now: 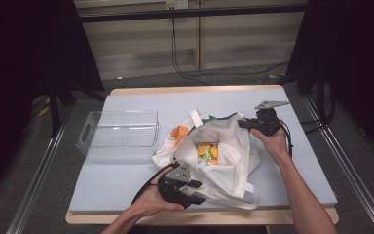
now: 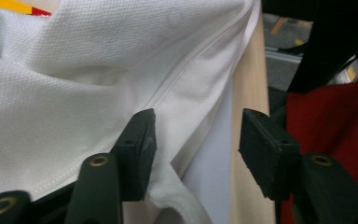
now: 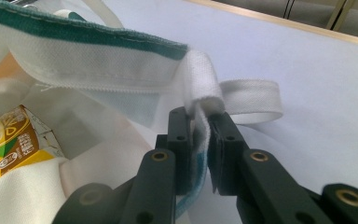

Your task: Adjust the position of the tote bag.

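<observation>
carton (image 1: 207,152) in bag (image 1: 231,168); bin (image 1: 119,134) left.

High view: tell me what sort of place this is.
Probably a lab or studio set up for recording. A wooden table with a pale blue mat stands between dark curtains, black cables hang down the back wall, and metal rails run along the grey floor.

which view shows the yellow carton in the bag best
The high view: the yellow carton lies in the open mouth of the white bag, seen whole from above. The right gripper view catches part of it at the left edge, enough to show its print. The left gripper view gives just a yellow sliver at the top.
</observation>
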Demonstrator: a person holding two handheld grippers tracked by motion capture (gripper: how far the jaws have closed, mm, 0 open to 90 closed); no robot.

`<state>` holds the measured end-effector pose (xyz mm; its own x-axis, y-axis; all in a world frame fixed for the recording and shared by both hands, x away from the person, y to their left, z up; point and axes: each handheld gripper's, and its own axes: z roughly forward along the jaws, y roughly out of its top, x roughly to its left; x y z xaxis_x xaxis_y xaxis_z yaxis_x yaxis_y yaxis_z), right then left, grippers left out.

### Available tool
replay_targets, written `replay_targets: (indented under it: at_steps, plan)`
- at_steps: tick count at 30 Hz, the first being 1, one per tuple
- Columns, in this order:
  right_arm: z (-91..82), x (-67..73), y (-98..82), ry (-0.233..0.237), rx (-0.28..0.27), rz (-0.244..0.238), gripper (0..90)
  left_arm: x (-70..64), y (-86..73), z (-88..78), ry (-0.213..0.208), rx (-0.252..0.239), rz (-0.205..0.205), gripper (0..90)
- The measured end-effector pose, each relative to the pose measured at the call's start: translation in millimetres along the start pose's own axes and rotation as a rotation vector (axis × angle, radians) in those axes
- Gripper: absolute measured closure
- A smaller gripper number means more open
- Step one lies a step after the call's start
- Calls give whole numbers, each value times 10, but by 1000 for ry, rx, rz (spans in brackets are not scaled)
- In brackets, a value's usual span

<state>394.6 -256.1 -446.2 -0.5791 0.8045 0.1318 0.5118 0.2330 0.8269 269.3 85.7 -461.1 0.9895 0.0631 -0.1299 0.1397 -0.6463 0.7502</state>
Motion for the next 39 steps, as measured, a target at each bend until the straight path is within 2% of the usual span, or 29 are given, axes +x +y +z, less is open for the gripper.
replay_targets:
  at_steps: [1,2,3,4,6,7,9,10,11,12,13,14,17,18,20,21,23,24,27,28,29,30,31,32,33,34,35,38,39]
  plan:
    - [13,11,-5,0,0,-1,801,4,-9,10,21,-7,3,519]
    - [28,36,-7,3,-3,-5,801,19,-29,30,43,15,19,596]
    - [28,36,-7,3,-3,-5,801,19,-29,30,43,15,19,609]
    - [26,46,-8,4,-6,-9,801,17,-56,77,53,19,13,608]
    - [22,45,-8,5,-8,-11,801,12,-62,92,44,22,19,608]
    - [8,51,-7,4,-6,-10,800,-20,-59,123,35,28,38,563]
    - [0,56,-6,6,-7,-10,801,-40,-55,128,35,39,36,500]
    - [-8,57,-5,5,-13,-15,800,-60,-53,162,56,48,48,500]
    - [-8,58,-5,6,-14,-15,800,-60,-53,162,56,48,48,510]
    - [-8,61,-4,5,-13,-16,800,-61,-51,169,75,46,53,562]
    - [-7,61,-4,6,-16,-18,800,-52,-52,174,83,42,54,576]
    - [-8,65,-4,7,-16,-16,800,-56,-50,170,104,52,72,599]
    - [-13,72,-2,6,-14,-16,800,-59,-46,172,110,55,66,648]
    - [-17,75,2,6,-13,-16,800,-52,-47,172,106,49,52,683]
    - [-23,75,3,6,-14,-16,800,41,-69,158,72,33,-4,863]
    - [-23,75,3,6,-14,-16,800,41,-69,158,72,33,-4,900]
    - [-29,75,4,7,-19,-23,800,100,-86,148,34,21,-51,900]
    - [-39,78,4,8,-20,-22,800,98,-80,142,33,18,-73,900]
    - [-61,66,1,12,-26,-20,795,76,-47,91,13,-1,-70,900]
    - [-70,64,0,11,-27,-16,788,48,2,11,-6,-32,-70,900]
    - [-70,64,0,11,-27,-16,788,48,2,11,-6,-32,-70,900]
    - [-95,59,-1,14,-32,-15,725,13,49,-65,-13,-70,-73,900]
    - [-107,54,1,15,-35,-18,702,-11,81,-116,-14,-103,-83,900]
    - [-131,56,8,20,-36,-17,674,-14,109,-157,5,-121,-74,865]
    - [-131,56,8,20,-36,-17,674,-14,109,-157,5,-121,-74,803]
    - [-173,60,34,21,-51,-23,592,4,165,-227,31,-155,-92,734]
    - [-199,76,50,24,-51,-22,574,20,195,-257,33,-169,-97,662]
    - [-261,127,107,20,-69,-54,488,71,283,-309,45,-222,-107,616]
    - [-261,127,107,20,-69,-54,488,71,283,-309,45,-222,-107,581]
